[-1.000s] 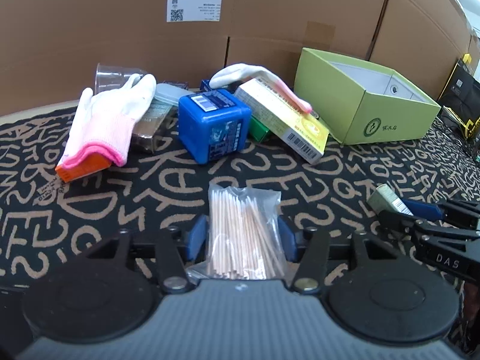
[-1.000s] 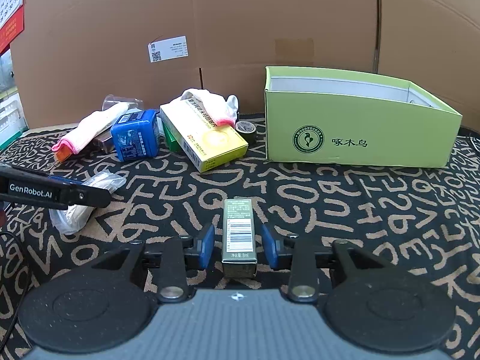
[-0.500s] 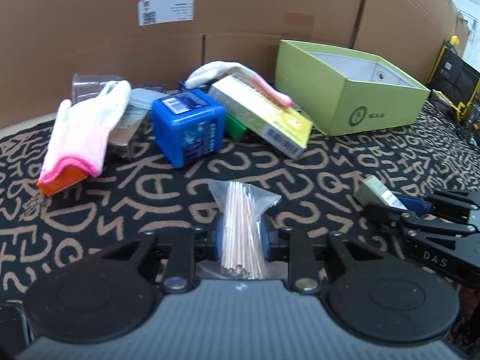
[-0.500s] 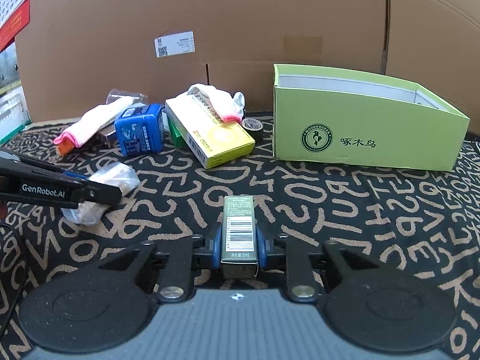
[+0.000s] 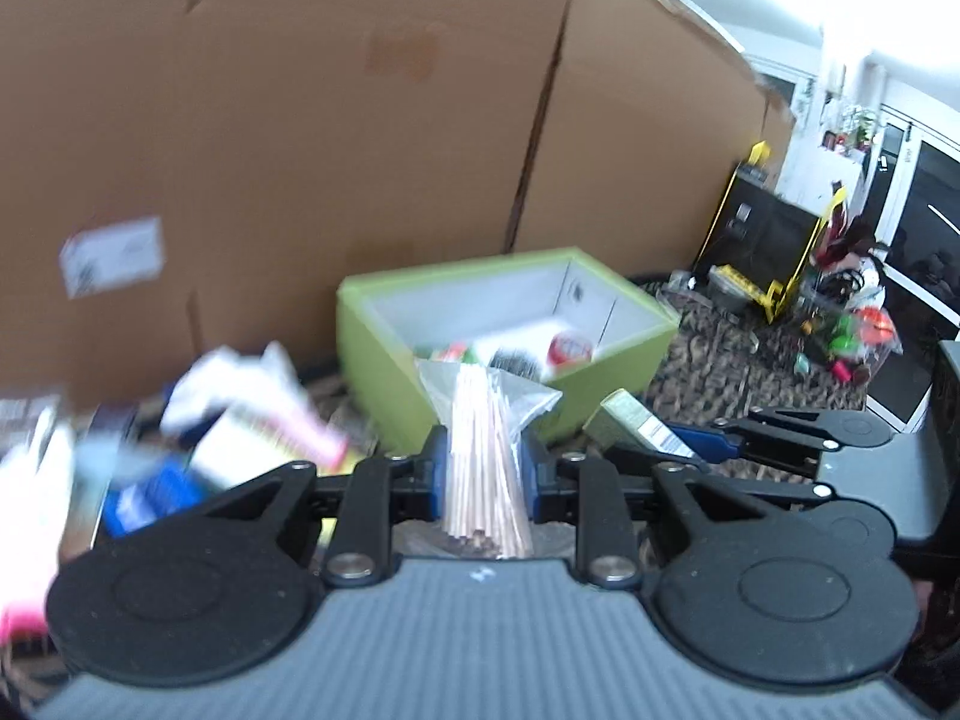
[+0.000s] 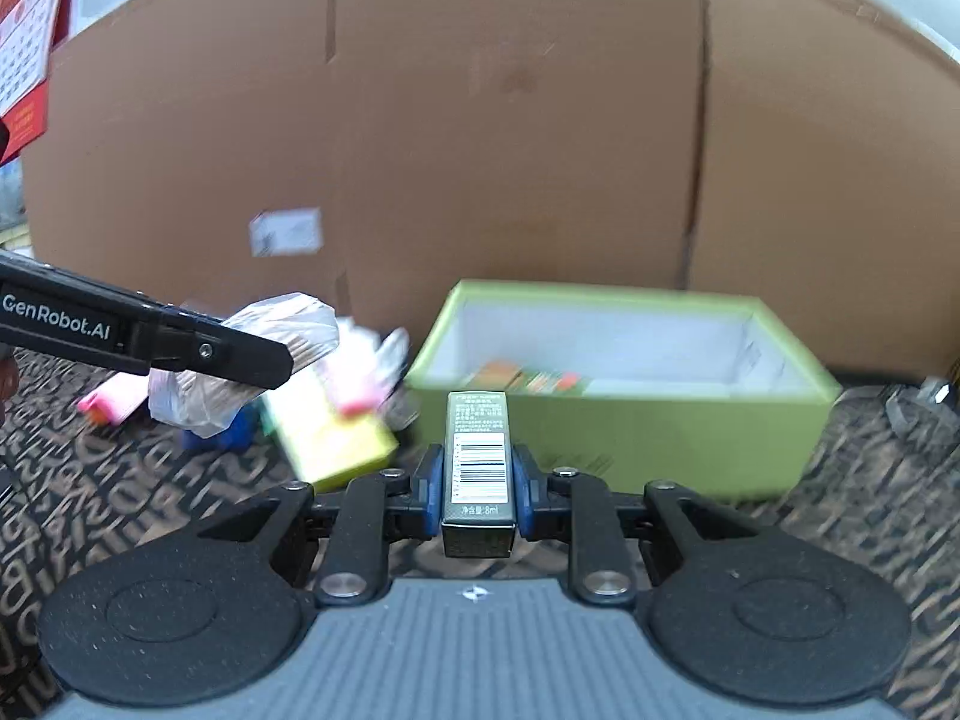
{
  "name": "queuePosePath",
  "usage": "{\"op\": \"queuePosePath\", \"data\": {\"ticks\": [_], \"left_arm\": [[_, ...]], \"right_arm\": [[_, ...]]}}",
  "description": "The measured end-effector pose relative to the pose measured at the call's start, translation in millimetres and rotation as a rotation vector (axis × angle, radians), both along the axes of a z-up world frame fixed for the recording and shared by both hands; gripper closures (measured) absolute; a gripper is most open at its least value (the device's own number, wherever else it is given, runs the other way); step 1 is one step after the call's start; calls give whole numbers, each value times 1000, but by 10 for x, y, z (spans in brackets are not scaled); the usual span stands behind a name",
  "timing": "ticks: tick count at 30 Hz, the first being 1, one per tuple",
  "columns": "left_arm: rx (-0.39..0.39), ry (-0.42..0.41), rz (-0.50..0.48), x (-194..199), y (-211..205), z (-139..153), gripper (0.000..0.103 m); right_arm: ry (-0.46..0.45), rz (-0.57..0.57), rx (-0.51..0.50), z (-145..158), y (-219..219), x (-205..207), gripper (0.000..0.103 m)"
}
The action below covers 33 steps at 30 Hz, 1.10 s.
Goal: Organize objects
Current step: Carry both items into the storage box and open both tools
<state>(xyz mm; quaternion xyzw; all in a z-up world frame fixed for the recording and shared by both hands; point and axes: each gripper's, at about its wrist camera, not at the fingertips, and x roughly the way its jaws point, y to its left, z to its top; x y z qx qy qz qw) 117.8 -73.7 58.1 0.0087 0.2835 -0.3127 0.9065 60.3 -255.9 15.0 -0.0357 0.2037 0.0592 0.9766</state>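
Note:
My left gripper (image 5: 483,471) is shut on a clear bag of wooden sticks (image 5: 486,450) and holds it in the air, facing the open green box (image 5: 606,354). My right gripper (image 6: 478,483) is shut on a small dark carton with a barcode (image 6: 478,459), also lifted, with the green box (image 6: 660,444) just beyond it. Several small items lie inside the box. In the left wrist view the right gripper (image 5: 672,450) shows at the right with its carton (image 5: 630,417). In the right wrist view the left gripper (image 6: 264,354) comes in from the left with the bag (image 6: 240,372).
On the patterned cloth (image 6: 870,480) left of the green box lie a yellow packet box (image 6: 336,444), a blue cube box (image 5: 150,492) and white gloves with pink cuffs (image 5: 258,384). A tall cardboard wall (image 6: 510,168) stands behind everything. Clutter sits at the far right (image 5: 840,336).
Both grippers closed on their items and lifted them off the cloth. They now sit higher and nearer the green box, whose inside has come into view.

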Motion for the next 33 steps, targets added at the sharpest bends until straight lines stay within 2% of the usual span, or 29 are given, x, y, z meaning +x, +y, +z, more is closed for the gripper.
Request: {"op": "queuePosePath", "data": {"ticks": [3,8,13,15,17,21,26,27,28,29,30,31,33], "left_arm": [[-1,-22,9,253,-283,155,80],[-15,26,16,830,-739,180,80],[-11,70,32,1333,-1186,-30,80],[-14,121,27,1546,-1343,-164,80],[6,147,40,1722,-1487,-300,80],[42,177,58,1987,-1682,-506,79],[42,189,55,2137,-1775,-652,77],[33,194,57,2149,-1777,-675,68],[19,201,62,2153,-1765,-695,58],[4,199,80,2149,-1742,-707,33],[-11,183,108,2126,-1705,-708,14],[-28,161,131,2094,-1664,-699,10],[-55,127,134,2048,-1589,-662,1]], "right_arm": [[-41,-51,-47,187,-186,154,77],[-68,-138,-63,314,-524,561,77],[-27,-176,-108,120,-793,1122,77],[30,-188,-118,-6,-911,1381,77],[84,-197,-84,-95,-1017,1577,77],[109,-169,-113,-189,-1061,1746,77],[154,-149,-141,-327,-1092,1930,77],[166,-143,-144,-346,-1071,1956,77],[182,-128,-148,-371,-1074,1982,72],[196,-119,-156,-390,-1070,1994,57],[195,-120,-169,-399,-1058,1979,47],[179,-121,-190,-398,-1040,1941,33],[130,-109,-231,-362,-1005,1827,31]]}}
